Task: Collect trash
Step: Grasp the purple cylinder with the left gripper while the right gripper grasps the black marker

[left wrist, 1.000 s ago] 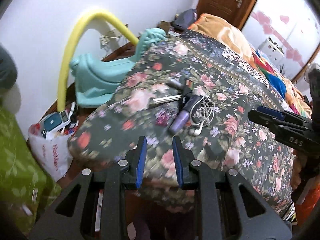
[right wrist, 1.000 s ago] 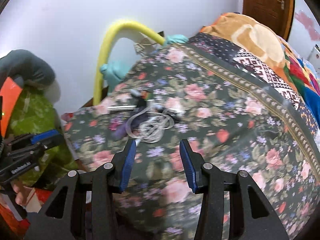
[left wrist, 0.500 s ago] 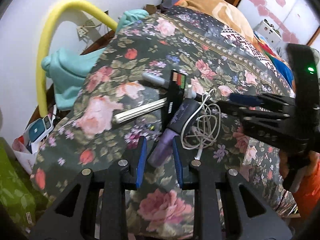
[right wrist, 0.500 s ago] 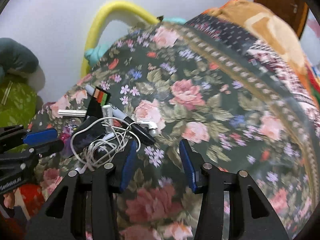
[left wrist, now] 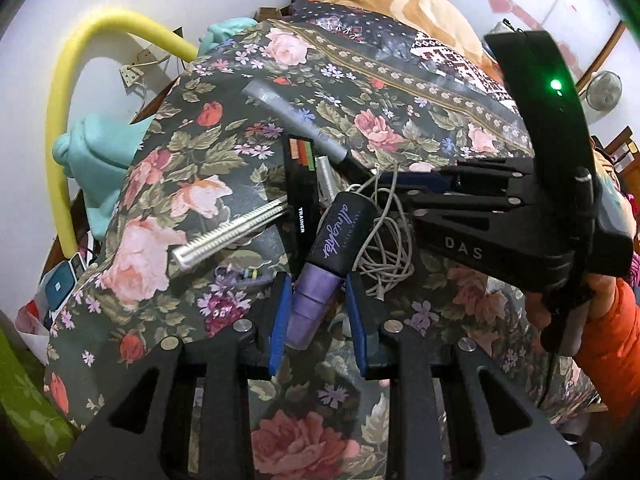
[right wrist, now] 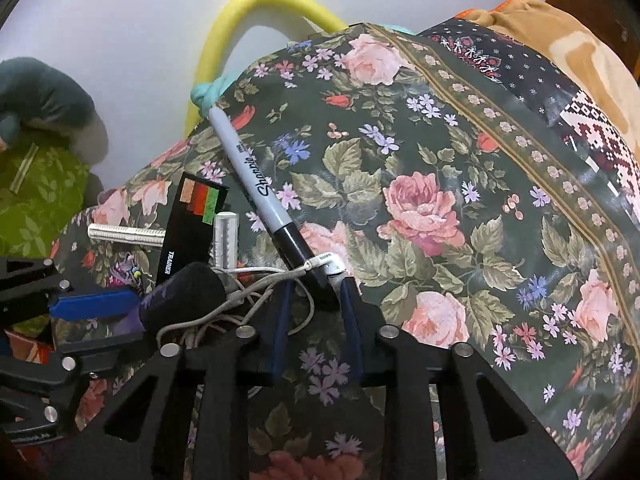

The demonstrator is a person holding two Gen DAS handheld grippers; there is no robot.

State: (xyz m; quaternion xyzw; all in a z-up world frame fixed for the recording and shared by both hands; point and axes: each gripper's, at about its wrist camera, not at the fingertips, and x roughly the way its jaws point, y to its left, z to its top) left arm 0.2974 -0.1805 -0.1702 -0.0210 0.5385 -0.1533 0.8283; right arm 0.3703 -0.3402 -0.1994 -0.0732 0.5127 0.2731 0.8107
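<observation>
A pile of small items lies on the floral bedspread [left wrist: 224, 160]: a purple-and-black tube [left wrist: 324, 260], a black "TRAINER" stick [left wrist: 300, 200], a ridged silver tube [left wrist: 228, 236], a grey Sharpie marker [right wrist: 260, 184] and tangled white earphones [left wrist: 388, 248]. My left gripper [left wrist: 316, 304] is open with the purple tube's end between its fingers. My right gripper [right wrist: 316, 300] is open around the marker's black cap and the earphone cable [right wrist: 260, 304]. The right gripper also shows in the left wrist view [left wrist: 416, 184].
A yellow foam hoop [left wrist: 60, 152] and a teal cloth [left wrist: 100, 160] stand at the bed's far left edge by the white wall. A white bag [left wrist: 44, 304] of items sits on the floor. Orange and patterned blankets [right wrist: 580, 80] lie further up the bed.
Both grippers have moved in toward the pile. The purple tube now lies between the left fingers, and the marker cap and cable between the right fingers.
</observation>
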